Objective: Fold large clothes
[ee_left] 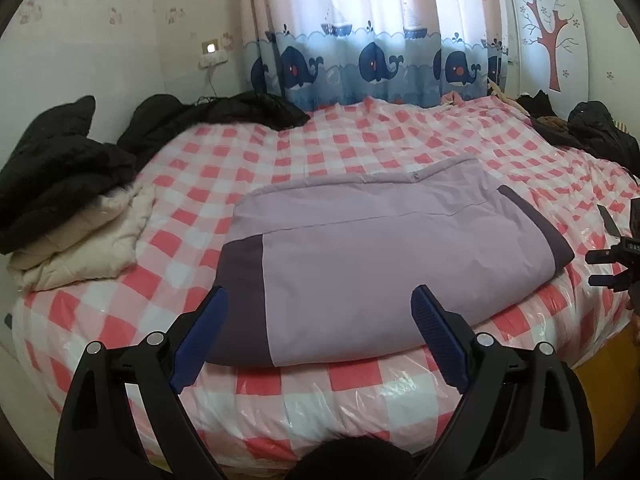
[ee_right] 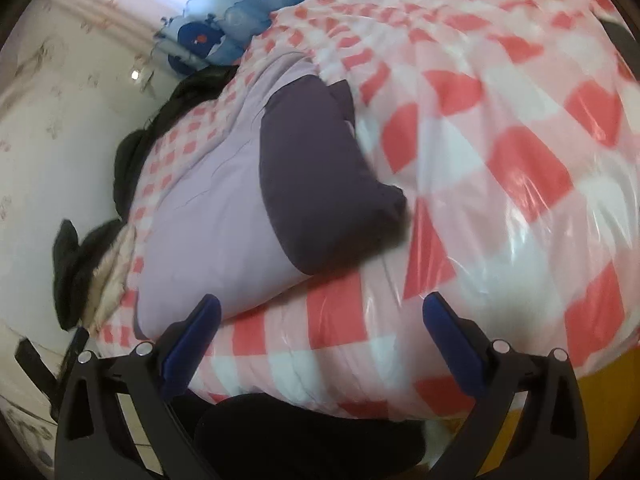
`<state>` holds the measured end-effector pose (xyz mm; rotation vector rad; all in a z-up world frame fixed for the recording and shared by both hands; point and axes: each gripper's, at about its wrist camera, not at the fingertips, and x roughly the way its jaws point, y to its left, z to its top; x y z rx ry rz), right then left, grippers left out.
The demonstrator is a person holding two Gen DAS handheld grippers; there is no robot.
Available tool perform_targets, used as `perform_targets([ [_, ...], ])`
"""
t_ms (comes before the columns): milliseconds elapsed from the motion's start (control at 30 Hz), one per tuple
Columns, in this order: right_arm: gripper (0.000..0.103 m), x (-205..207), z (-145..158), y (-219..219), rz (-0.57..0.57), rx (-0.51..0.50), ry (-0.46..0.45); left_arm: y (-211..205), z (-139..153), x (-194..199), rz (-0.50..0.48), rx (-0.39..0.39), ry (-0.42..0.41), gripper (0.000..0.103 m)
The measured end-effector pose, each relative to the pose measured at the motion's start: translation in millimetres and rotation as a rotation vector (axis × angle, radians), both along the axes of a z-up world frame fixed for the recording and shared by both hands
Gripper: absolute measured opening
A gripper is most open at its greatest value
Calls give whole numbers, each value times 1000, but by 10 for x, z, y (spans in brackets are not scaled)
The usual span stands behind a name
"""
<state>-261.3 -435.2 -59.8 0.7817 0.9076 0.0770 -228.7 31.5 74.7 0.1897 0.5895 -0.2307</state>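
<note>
Lilac garment: a big padded lilac garment (ee_left: 380, 248) with dark purple end bands, already folded into a thick rectangle, sitting on the near half of the bed close to the front edge
Left pile: over on the left there's a cream quilted coat (ee_left: 86, 248) with a black puffer jacket (ee_left: 56, 184) on top, well apart from the lilac one
Left gripper: left gripper (ee_left: 320, 324) has its jaws spread wide, nothing in them, hovering just off the bed edge and aimed straight at the bundle's near side
Which way it lies: dead ahead of the left gripper, long axis running left-right across its view, left purple band right by the left finger
Right gripper: right gripper (ee_right: 320, 332) is also wide open and empty, sitting off the bundle's right end, so the bundle is ahead and to its left; the purple band (ee_right: 324, 184) is the nearest bit
Nearer one: I'd say the left, it's squared up to the long side
Surface: checked bed cover (ee_left: 320, 140) in red and white under shiny plastic, looks slippery to me
Room: whale curtain (ee_left: 376, 60) at the back, more dark clothes (ee_left: 600, 132) on the far right, tree decal on the wall
</note>
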Motion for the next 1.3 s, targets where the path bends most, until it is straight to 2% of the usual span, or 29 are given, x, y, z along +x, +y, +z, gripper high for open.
perform_targets([
  [233,97,28,-72,10,-9,75,-13,-6,117,-162,5,34,-48,89],
  [400,97,38,-91,84,-9,94,-16,29,157,-172,8,21,-53,89],
  [633,97,108,-114,112,-17,116,-14,58,35,-60,13,12,-10,89],
  [700,97,148,-121,109,-18,124,-17,144,-66,62,-20,-67,82,89],
  [767,97,187,-141,107,-16,141,-18,360,-249,291,-48,-243,253,89],
  [833,97,213,-161,83,-17,182,-32,610,-470,479,-30,-408,386,89],
  [867,97,218,-168,74,-21,197,-36,794,-626,589,-7,-517,461,89],
  [933,97,223,-190,49,-32,221,-38,1046,-857,705,39,-643,539,89],
  [1100,97,227,-263,-52,-59,256,-26,1453,-1281,814,139,-824,628,89],
  [1300,97,255,-345,-135,-92,308,-26,1584,-1529,890,181,-971,654,89],
])
